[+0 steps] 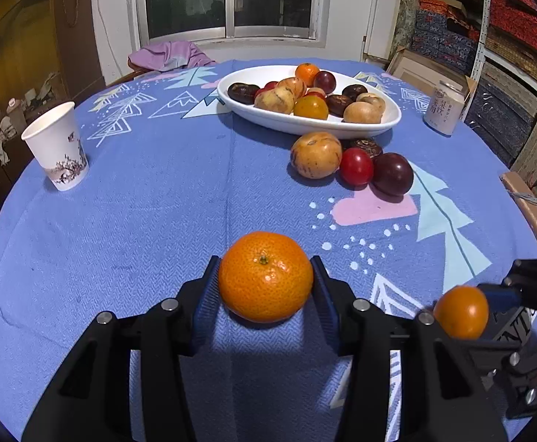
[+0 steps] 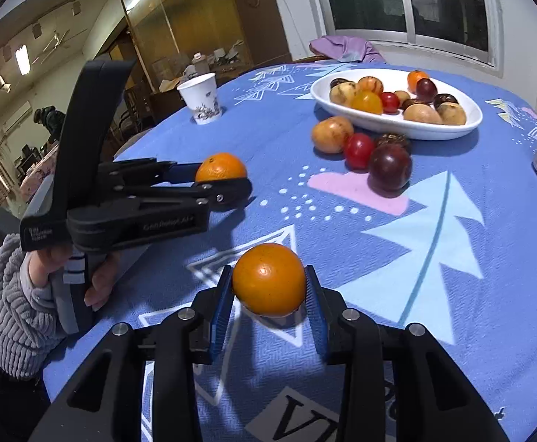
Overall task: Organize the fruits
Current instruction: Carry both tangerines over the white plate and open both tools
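- Carrying both fruits to the white oval dish (image 1: 386, 118) is the step in hand, I judge; the dish sits upper centre of the left wrist view on the blue-clothed bench (image 1: 139, 221), already well filled.
- Left tongs (image 1: 265, 287), bottom centre of that view, are narrowed onto the mandarin (image 1: 265, 281), blue pads touching both flanks; it looks to rest on the cloth.
- Right tongs (image 2: 269, 287), bottom centre of the right wrist view, clamp the smooth orange fruit (image 2: 269, 280) just clear of the cloth.
- Lift straight up before travelling, since round fruit rolls if the pads slip.
- Pass above the loose fruit cluster (image 1: 353, 164) lying just in front of the dish, and set down in its emptier near-right end.
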